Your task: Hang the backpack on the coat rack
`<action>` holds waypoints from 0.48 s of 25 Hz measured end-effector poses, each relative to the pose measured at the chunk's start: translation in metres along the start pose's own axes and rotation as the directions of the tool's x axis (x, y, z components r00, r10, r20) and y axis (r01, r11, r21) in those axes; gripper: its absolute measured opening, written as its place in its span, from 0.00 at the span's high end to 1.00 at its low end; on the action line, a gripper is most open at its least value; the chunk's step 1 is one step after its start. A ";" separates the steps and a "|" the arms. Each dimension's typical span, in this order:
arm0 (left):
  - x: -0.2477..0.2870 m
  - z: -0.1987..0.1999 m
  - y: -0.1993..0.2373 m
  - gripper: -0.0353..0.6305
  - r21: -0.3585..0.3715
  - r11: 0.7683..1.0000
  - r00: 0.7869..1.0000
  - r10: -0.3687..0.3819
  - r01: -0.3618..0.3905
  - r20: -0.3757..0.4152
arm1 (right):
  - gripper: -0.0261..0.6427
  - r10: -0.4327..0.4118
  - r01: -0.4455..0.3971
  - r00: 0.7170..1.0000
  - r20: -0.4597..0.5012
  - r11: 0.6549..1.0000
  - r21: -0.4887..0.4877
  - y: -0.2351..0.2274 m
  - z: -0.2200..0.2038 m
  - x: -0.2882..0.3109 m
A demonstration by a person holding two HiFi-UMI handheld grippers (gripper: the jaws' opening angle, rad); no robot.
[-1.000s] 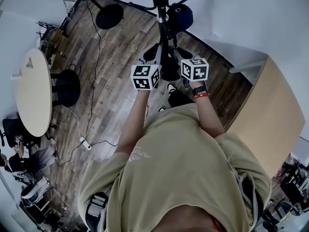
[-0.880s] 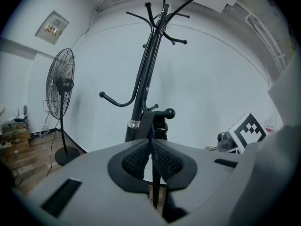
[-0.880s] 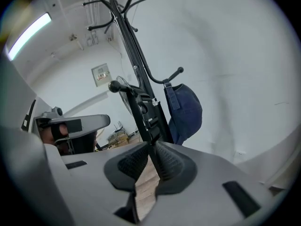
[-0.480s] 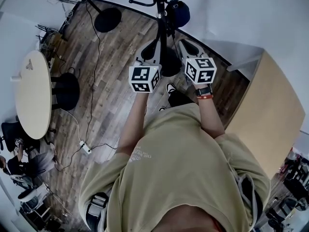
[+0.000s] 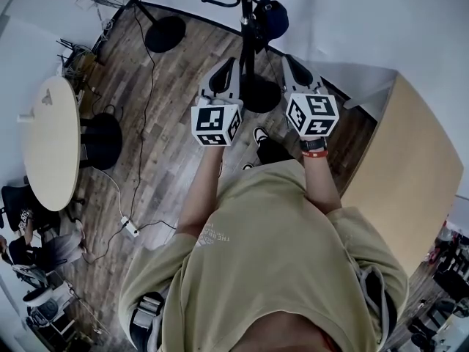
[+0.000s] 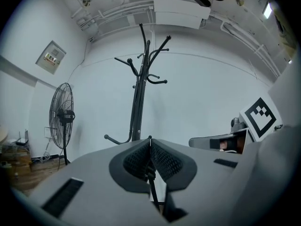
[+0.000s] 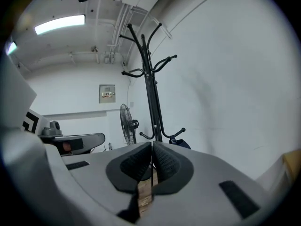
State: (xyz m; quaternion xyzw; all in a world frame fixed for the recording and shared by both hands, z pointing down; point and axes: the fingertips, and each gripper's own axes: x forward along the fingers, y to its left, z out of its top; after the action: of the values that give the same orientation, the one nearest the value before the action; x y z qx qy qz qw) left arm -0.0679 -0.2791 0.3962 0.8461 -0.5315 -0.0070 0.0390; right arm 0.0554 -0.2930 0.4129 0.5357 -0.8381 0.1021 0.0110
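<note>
Left gripper (image 5: pixel 226 64) jaws were pressed together, with nothing clearly held; same in the left gripper view (image 6: pixel 150 139). Right gripper (image 5: pixel 290 59) jaws were also closed and empty (image 7: pixel 152 144), with wood floor (image 5: pixel 183 57) showing through the gap under the pads. Both grippers were raised on either side of the coat rack (image 5: pixel 245 20) pole, over its round base (image 5: pixel 258 97). Backpack (image 5: pixel 274 19), dark blue, hung off a low hook on the rack's far side near the floor's wall edge, well apart from both grippers (image 7: pixel 182 144). Standing fan (image 6: pixel 62 117) was left of the rack.
</note>
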 end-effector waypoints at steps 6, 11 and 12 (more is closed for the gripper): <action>-0.022 -0.002 0.014 0.91 0.014 0.999 0.999 0.044 -0.044 -0.006 | 0.94 -0.029 0.029 1.000 0.000 1.000 -0.010 -0.002 -0.004 -0.018; -0.037 -0.007 0.029 0.91 0.024 0.997 0.997 0.075 -0.074 -0.018 | 0.94 -0.052 0.052 0.999 -0.011 0.998 -0.034 -0.013 -0.011 -0.031; -0.041 -0.008 0.032 0.91 0.026 0.996 0.997 0.080 -0.080 -0.020 | 0.94 -0.058 0.057 0.998 -0.012 0.998 -0.033 -0.016 -0.012 -0.034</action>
State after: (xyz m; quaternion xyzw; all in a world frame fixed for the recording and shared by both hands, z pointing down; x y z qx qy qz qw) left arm -0.1142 -0.2561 0.4055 0.8246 -0.5646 0.0103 0.0342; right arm 0.0829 -0.2667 0.4231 0.5587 -0.8238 0.0918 0.0281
